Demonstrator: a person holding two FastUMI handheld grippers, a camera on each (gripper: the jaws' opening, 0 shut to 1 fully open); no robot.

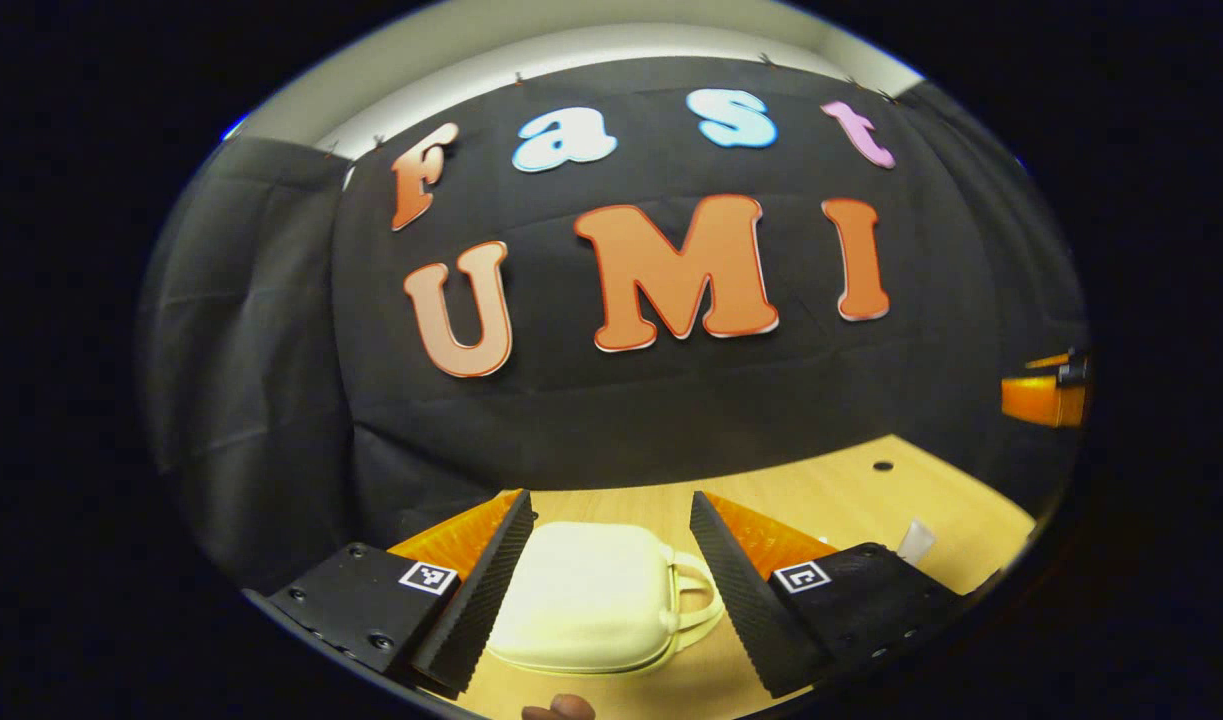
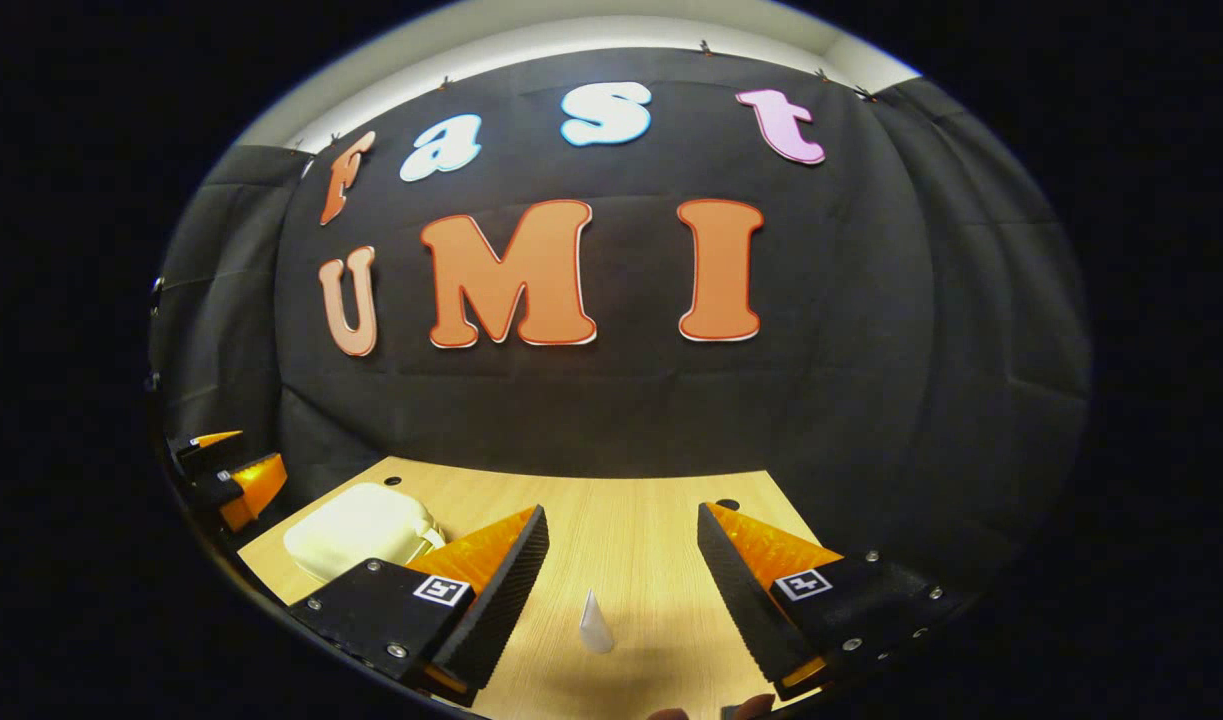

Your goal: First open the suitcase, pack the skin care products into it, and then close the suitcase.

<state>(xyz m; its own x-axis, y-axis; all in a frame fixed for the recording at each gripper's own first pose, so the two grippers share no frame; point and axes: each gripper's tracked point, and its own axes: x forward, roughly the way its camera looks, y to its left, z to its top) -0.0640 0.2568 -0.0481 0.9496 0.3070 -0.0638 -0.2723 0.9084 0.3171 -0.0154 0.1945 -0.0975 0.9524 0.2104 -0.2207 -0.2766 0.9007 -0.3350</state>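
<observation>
A small cream suitcase point(image 1: 591, 600) lies shut on the wooden table point(image 1: 831, 490), its handle point(image 1: 699, 600) turned to the right in the left gripper view. My left gripper point(image 1: 609, 497) is open above it, one finger over each side, touching nothing. A small white tube point(image 2: 595, 622) of skin care product stands upright on the table, below and between the fingers of my open right gripper point(image 2: 621, 511), apart from both. The right gripper view also has the suitcase point(image 2: 361, 525) at the left with the left gripper point(image 2: 226, 470) beyond it. The tube point(image 1: 914, 540) sits right of the suitcase.
The table point(image 2: 631, 560) ends at the black cloth wall. A small round hole point(image 1: 882, 466) is near the table's far edge, also seen as a hole point(image 2: 728, 505) from the right. The right gripper point(image 1: 1046, 395) hangs at the far right edge. A fingertip point(image 1: 561, 708) pokes in at the bottom.
</observation>
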